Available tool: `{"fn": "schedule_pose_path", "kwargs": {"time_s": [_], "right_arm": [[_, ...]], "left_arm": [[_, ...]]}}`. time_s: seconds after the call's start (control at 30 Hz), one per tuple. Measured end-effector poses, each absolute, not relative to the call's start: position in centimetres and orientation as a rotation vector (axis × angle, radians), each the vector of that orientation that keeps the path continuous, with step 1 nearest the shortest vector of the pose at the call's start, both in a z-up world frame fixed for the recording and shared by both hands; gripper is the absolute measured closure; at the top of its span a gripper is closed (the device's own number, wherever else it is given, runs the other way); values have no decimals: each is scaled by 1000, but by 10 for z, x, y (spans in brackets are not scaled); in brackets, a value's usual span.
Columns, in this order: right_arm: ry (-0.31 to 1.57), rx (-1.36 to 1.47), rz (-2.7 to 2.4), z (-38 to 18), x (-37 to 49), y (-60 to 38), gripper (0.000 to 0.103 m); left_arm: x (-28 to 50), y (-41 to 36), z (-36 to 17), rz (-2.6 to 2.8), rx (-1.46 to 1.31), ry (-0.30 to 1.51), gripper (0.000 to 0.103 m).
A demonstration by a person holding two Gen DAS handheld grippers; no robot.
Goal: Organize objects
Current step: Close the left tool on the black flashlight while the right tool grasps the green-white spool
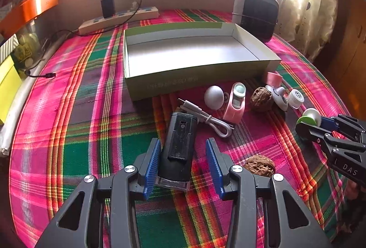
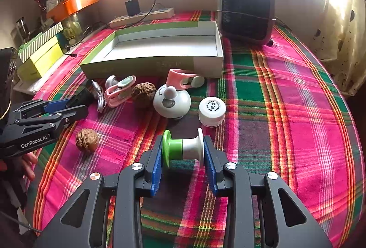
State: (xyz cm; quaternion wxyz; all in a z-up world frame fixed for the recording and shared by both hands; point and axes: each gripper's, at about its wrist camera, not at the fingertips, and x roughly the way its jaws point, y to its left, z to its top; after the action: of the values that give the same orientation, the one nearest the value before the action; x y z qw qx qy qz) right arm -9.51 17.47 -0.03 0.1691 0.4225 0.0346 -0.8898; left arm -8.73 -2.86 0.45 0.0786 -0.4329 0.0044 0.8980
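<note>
Step in hand: both grippers are at the pick-up stage; I judge that the objects are to go into the empty box (image 1: 196, 78), and nothing is inside it yet.
Right gripper (image 2: 183, 156): its fingers are closed on the green and white spool (image 2: 183, 147), one pad on each end flange. The spool is crosswise between them, at or just above the plaid cloth (image 2: 286, 110); whether it is lifted I cannot tell.
Left gripper (image 1: 183, 165): its fingers are apart, one on each side of the black device (image 1: 178, 147). The left pad looks very near the device and the right pad has a clear gap, so there is no grip yet.
Black device: a long dark body with a clear end piece toward the camera, lying flat on the cloth and pointing to the box. A white cable (image 1: 205, 119) lies just beside its far end.
Other things to organize: two walnuts (image 2: 87, 140), a pink clip (image 1: 235, 101), a white round gadget (image 2: 171, 102) and a small white jar (image 2: 211, 111), all in front of the box.
Next move: I think the right hand must carry the spool over the near wall of the box and release it there; the left must close first, without catching the cable.
</note>
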Motion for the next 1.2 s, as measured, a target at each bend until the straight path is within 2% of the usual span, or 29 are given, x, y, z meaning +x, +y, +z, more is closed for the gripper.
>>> {"fn": "schedule_pose_path", "kwargs": {"time_s": [0.17, 0.3, 0.53, 0.9, 1.2], "right_arm": [[96, 1201, -2528, 0, -95, 174, 69], [104, 1201, -2530, 0, -95, 173, 69], [120, 1209, -2530, -2, -96, 172, 69], [136, 1216, -2529, -4, -98, 171, 69], [151, 1217, -2533, -4, -97, 171, 69]], "left_arm": [[-88, -29, 4, 2713, -1297, -16, 64], [-87, -22, 3, 2741, -1302, 44, 64], [-86, -22, 3, 2760, -1309, 35, 65], [-86, -23, 4, 2772, -1310, 24, 76], [-86, -27, 5, 2771, -1321, 1, 78]]}}
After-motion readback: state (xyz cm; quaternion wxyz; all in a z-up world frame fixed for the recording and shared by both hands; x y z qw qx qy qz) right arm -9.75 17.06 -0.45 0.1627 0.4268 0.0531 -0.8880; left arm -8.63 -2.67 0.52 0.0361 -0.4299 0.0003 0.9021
